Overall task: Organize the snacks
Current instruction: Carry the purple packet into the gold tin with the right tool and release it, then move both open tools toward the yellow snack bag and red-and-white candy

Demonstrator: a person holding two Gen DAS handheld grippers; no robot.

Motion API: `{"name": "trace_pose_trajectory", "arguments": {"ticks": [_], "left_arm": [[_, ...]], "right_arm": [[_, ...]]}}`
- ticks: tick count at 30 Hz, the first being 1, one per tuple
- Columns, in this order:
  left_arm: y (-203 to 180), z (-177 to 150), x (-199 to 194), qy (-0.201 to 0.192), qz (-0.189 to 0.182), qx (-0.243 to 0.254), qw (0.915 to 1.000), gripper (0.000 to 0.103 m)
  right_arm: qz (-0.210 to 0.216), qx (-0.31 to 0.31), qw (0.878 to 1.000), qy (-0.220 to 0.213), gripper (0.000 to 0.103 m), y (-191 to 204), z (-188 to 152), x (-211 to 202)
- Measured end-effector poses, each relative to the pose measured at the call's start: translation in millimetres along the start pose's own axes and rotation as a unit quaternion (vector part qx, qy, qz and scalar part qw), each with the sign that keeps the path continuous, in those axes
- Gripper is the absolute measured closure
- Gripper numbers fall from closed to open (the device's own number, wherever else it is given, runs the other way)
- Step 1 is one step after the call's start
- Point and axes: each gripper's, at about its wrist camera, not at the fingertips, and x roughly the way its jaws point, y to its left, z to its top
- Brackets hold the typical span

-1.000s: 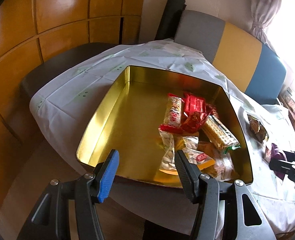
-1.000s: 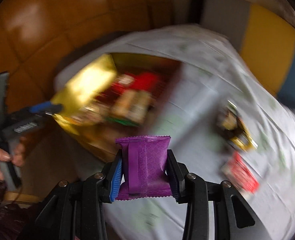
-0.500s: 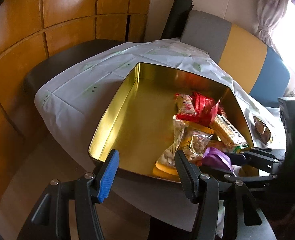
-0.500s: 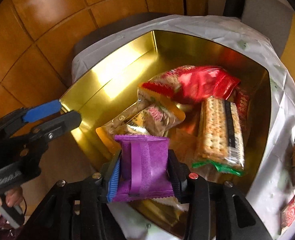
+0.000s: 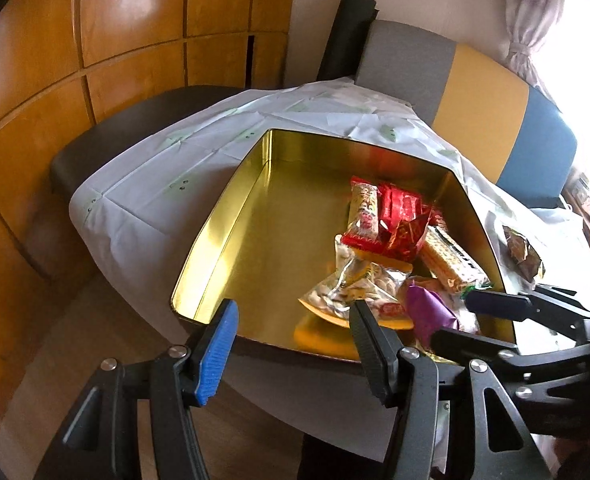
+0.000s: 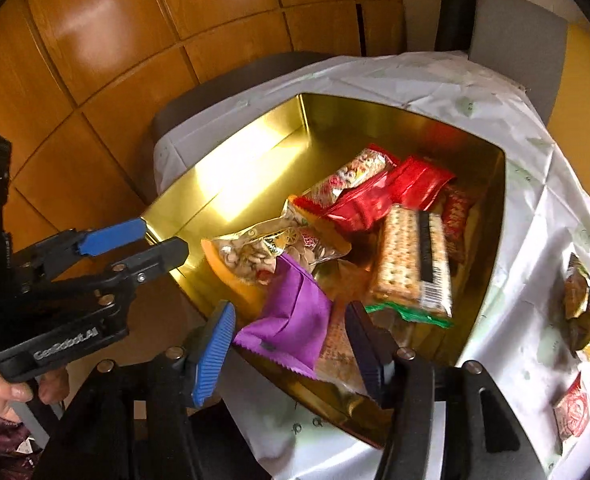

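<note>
Right gripper (image 6: 289, 346) stood wide open over the tin's (image 6: 491, 216) near edge, holding nothing. Purple packet (image 6: 291, 320) lay tilted between its fingers, touching neither, resting on the snack pile inside the tin. Left gripper (image 5: 291, 344) hung open and empty at the tin's near rim. Two packets (image 6: 581, 312) lay on the tablecloth (image 6: 535, 344).

Right gripper (image 6: 291, 344) jaws spread wide, purple packet (image 6: 291, 316) lies loose between them, tilted over the gold tin's (image 6: 231, 176) near rim. Tin holds a nut bag (image 6: 263, 248), cracker pack (image 6: 411, 260), and red wrappers (image 6: 391, 192). Left gripper (image 6: 155, 240) sits by the tin's left corner, jaws apart, nothing in them. Two snacks (image 6: 581, 308) and a red packet (image 6: 573, 412) lie on the white-clothed surface (image 6: 527, 340), right of tin.
</note>
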Motion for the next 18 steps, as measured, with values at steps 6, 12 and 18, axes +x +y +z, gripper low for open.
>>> {"name": "trace_pose_trajectory", "arguments": {"ticks": [6, 12, 18], "left_arm": [[-7.3, -0.5, -4.8, -0.002, 0.0, 0.01, 0.9999, 0.044], [-20.3, -1.4, -9.7, -0.005, -0.009, 0.027, 0.9996, 0.044], [-37.4, -4.7, -14.4, -0.006, -0.021, 0.051, 0.9985, 0.044]], "right_arm": [[-0.015, -0.003, 1.0, -0.02, 0.045, -5.1, -11.4, -31.4], [-0.051, 0.01, 0.998, -0.038, 0.045, -35.7, -30.7, -66.4], [-0.104, 0.039, 0.993, -0.028, 0.045, -82.5, -51.3, -83.4]]}}
